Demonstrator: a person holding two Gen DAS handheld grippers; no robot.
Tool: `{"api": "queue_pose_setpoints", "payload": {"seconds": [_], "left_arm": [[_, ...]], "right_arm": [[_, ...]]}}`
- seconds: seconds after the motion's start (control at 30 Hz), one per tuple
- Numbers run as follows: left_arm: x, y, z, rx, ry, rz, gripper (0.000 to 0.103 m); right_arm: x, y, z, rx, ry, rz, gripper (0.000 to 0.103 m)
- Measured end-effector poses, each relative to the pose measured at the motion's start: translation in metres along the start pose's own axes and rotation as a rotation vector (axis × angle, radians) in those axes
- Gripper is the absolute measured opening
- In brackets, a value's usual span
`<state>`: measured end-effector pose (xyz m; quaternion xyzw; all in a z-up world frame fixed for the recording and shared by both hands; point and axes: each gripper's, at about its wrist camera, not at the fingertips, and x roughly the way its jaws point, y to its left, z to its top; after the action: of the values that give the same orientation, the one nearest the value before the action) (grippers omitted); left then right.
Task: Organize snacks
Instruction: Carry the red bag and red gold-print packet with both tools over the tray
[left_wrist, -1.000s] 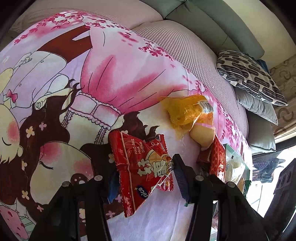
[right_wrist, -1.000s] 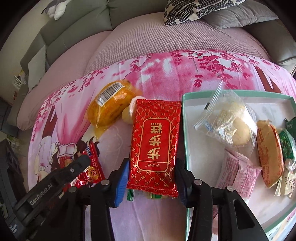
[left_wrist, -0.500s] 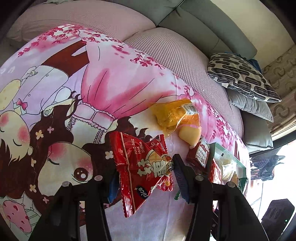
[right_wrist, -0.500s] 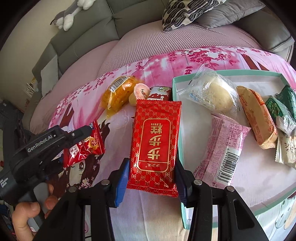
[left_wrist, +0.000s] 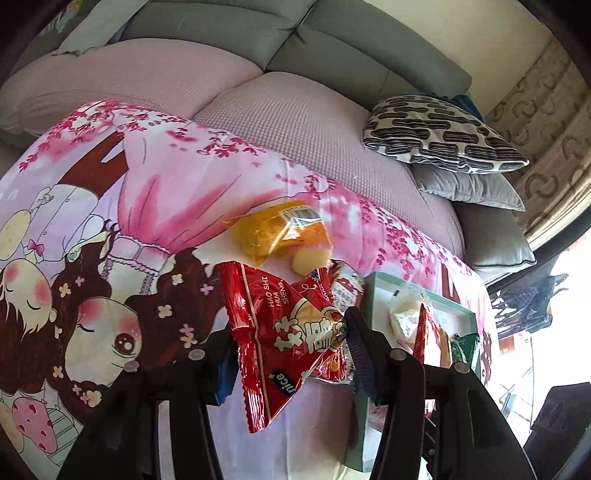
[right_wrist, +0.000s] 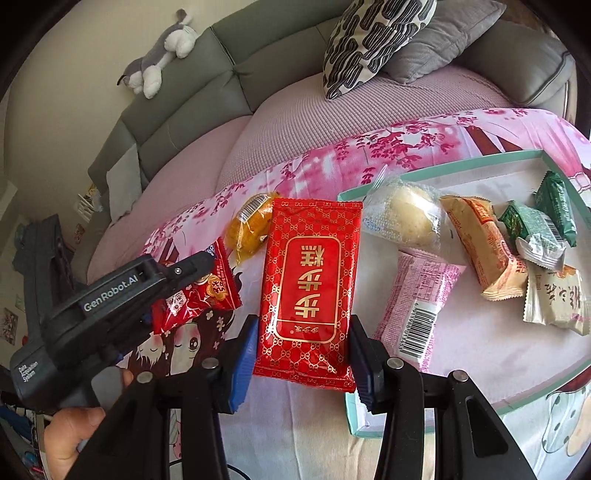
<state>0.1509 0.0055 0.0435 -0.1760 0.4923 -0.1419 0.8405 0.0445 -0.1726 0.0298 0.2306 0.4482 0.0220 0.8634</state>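
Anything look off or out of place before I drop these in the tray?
One stray: the yellow snack lies on the blanket outside the tray. Both grippers hold red packets cleanly; nothing looks torn or spilled.

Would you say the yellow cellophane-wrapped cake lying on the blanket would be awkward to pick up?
Probably a little. The yellow cake looks soft, so firm jaws may squash it. Its glossy, loose wrapper could slip. It seems light, lying flat on the blanket, unlikely to roll.

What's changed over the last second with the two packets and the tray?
Both claws have lifted away from the blanket, each still clamped on its packet: the left claw on the red peanut packet, the right claw on the red gold-patterned packet. The snacks on the tray and the yellow packet stayed put.
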Motion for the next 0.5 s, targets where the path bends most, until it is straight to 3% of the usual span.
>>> {"api": "queue_pose_setpoints", "payload": {"seconds": [0.23,0.5], "left_arm": [[-0.009,-0.041,-0.012,0.088,-0.016,-0.045,0.055],[0.000,-0.086,-0.036,0.195,0.045,-0.117,0.055]], "right_arm": [[-0.029,-0.040,0.012,0.095,-0.063,-0.035,0.049],[-0.070,-0.096,0.024,0.226,-0.161,-0.164,0.049]]}}
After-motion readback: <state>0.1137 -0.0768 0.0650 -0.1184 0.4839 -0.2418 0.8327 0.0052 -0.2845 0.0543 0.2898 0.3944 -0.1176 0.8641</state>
